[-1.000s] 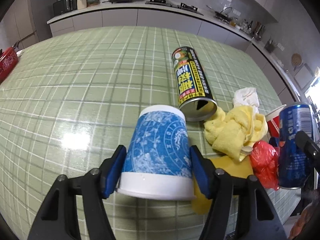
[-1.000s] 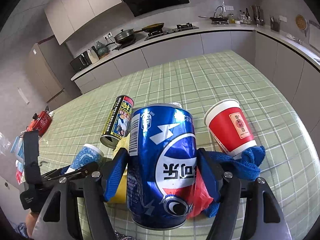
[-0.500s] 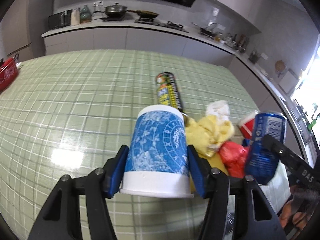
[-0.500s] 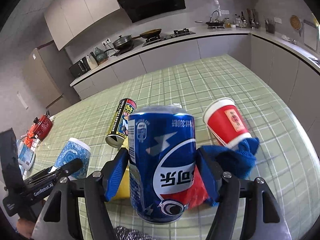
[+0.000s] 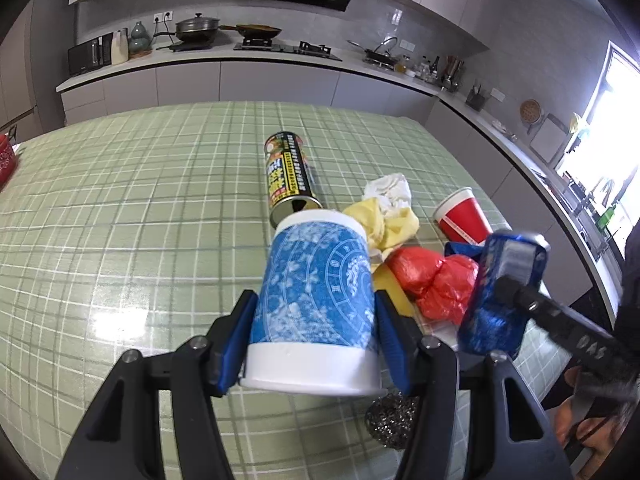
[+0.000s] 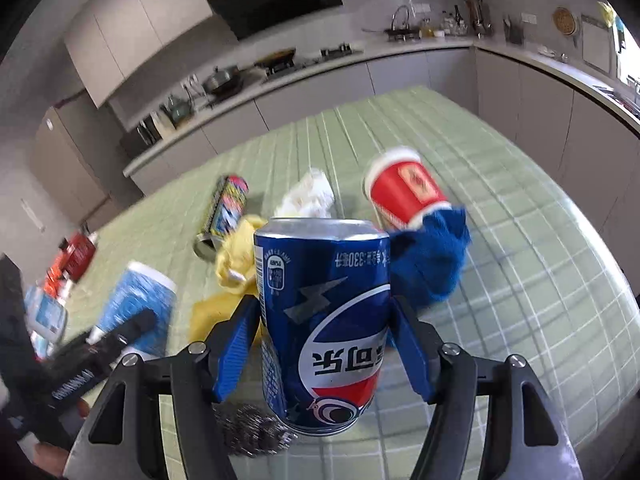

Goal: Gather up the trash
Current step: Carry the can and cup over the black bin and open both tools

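My left gripper [image 5: 316, 305] is shut on a blue-and-white paper cup [image 5: 316, 272], held above the green checked table [image 5: 120, 220]. My right gripper [image 6: 325, 313] has its jaws closing on a dented blue soda can [image 6: 320, 280], both pads pressing its sides. In the left wrist view that can [image 5: 492, 320] hangs tilted just right of the cup. On the table lie a black-and-yellow can [image 5: 288, 176], a yellow cloth [image 5: 388, 220], white tissue [image 5: 388, 188], a red paper cup [image 5: 460, 216], a red plastic bag [image 5: 432, 280] and a blue cloth [image 6: 432, 264].
A steel wool scourer [image 5: 392, 420] lies near the table's front edge, below both grippers. A red object [image 6: 76, 252] sits at the table's far left. Kitchen counters with a stove and pans run along the back and right walls. A person's hand [image 5: 576, 428] holds the right gripper.
The left gripper has risen and drawn back with the cup. The right gripper has carried the can sideways towards the left one, and the can now tilts.
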`<state>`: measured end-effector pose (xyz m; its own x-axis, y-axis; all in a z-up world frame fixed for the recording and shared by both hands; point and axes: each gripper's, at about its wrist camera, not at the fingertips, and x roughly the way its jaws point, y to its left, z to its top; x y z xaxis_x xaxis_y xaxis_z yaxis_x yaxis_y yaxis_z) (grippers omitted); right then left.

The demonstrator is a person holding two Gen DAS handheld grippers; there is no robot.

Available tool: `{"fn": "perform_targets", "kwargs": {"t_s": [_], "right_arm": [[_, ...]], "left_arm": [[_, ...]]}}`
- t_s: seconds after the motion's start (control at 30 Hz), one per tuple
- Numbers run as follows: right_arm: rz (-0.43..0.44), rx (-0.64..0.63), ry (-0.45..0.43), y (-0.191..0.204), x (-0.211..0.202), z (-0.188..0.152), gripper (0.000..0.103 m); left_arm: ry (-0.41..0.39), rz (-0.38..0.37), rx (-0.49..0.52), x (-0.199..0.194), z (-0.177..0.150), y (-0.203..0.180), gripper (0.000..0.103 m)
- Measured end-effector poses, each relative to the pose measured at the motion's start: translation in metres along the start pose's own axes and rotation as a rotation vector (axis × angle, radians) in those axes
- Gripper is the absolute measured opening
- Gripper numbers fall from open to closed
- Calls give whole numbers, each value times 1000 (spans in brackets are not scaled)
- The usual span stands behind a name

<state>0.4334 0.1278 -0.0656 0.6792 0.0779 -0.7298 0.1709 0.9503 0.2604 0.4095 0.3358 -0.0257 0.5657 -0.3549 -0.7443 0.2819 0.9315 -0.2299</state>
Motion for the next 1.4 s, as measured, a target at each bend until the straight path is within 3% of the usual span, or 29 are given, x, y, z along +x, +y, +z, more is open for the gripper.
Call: {"fn": "perform_targets", "kwargs": {"t_s": [0.3,0.4,0.63,0.83,1.13,1.4], "right_arm": [[-7,-8,102,0,37,-10,69],[20,-4,108,0,42,-14,62],[13,14,10,-6,7,-8,61],[-22,54,-53,-35,-35,1,61],[-27,118,-105,-144,-78,11,61],[-9,99,-68,-285,-109,19,61]], "left_arm": [[-6,35,-24,-2,0,5,59],[-14,40,-25,-4,1,6,59],[-21,9,-6,-6,1,-4,59],[-36,-60,21,-10,3,-37,59],[-63,-68,61,-4,-10,-141,59],[-40,-55,28,25,-24,-260,59]]}}
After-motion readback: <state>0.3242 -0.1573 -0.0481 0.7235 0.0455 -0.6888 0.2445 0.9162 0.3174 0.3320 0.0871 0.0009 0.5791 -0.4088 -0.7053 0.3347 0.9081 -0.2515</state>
